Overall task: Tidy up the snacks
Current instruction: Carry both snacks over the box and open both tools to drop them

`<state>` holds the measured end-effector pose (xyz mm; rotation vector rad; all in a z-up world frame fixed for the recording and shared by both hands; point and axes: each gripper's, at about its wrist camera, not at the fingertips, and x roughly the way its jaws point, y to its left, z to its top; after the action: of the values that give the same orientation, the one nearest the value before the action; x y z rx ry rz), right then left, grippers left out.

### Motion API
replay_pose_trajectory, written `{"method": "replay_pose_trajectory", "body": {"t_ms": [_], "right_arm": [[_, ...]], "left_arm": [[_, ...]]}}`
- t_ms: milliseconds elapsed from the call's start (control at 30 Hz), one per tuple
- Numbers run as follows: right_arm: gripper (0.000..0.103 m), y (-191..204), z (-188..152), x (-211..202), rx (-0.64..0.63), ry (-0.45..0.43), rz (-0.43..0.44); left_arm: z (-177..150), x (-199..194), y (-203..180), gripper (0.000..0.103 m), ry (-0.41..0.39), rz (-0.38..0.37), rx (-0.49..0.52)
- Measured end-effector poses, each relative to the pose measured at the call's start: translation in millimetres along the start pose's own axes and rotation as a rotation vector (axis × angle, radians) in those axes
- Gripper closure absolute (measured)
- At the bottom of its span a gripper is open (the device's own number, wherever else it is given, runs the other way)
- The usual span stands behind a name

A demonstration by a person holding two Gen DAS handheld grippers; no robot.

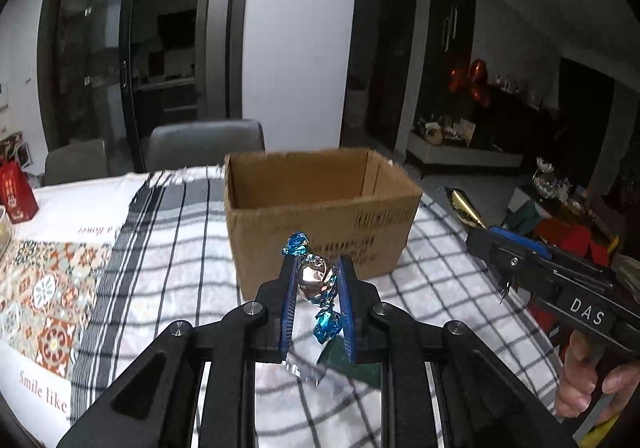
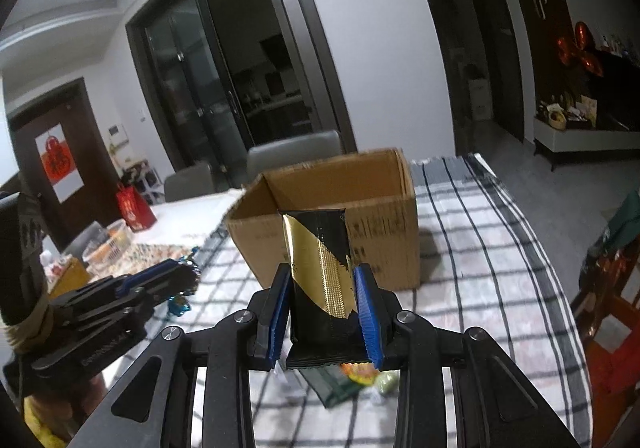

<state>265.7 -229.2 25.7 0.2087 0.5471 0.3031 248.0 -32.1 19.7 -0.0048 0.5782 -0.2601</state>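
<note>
Cardboard: the box [image 1: 320, 208] stands open-topped on the checked cloth [image 1: 180, 248], just ahead of both grippers; its inside is hidden from these angles.
Left gripper [image 1: 318, 280]: pads pinch a candy [image 1: 316, 280], bronze foil with blue twisted ends, held in the air short of the box's near wall.
Right gripper [image 2: 324, 288]: pads clamp a black-and-gold packet [image 2: 320, 268], upright, its top edge level with the box rim in the right wrist view.
Edges: the cloth's right edge falls away just right of the box, with bare floor beyond; the table's far edge meets two grey chairs [image 1: 204, 144].
Open room: the cloth between box and grippers is free; more wrappers [image 2: 352, 376] lie under the right gripper.
Left side: a patterned mat [image 1: 44, 288], a red bag [image 1: 16, 188] and a plastic tub [image 2: 108, 240] sit well apart from the box.
Writing: "DAS" on the right gripper's body; "Smile like" on the mat's border; the black print on the box's side is blurred.
</note>
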Motion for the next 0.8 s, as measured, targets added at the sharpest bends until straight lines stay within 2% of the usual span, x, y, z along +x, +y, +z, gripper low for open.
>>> {"method": "replay_pose_trajectory", "body": {"t_ms": [367, 633, 800], "right_arm": [[0.070, 0.1, 40.8, 16.3, -0.045, -0.064, 0.015], [0.070, -3.2, 70.3, 43.7, -0.077, -0.079, 0.019], [0.070, -2.0, 84.6, 65.2, -0.115, -0.064, 0.016]], "left_arm": [[44.1, 16.8, 1.5, 0.083, -0.051, 0.000, 0.016], [70.3, 44.1, 10.5, 0.083, -0.067, 0.014, 0.027], [82.5, 64.1, 19.0, 0.083, -0.050, 0.012, 0.022]]}}
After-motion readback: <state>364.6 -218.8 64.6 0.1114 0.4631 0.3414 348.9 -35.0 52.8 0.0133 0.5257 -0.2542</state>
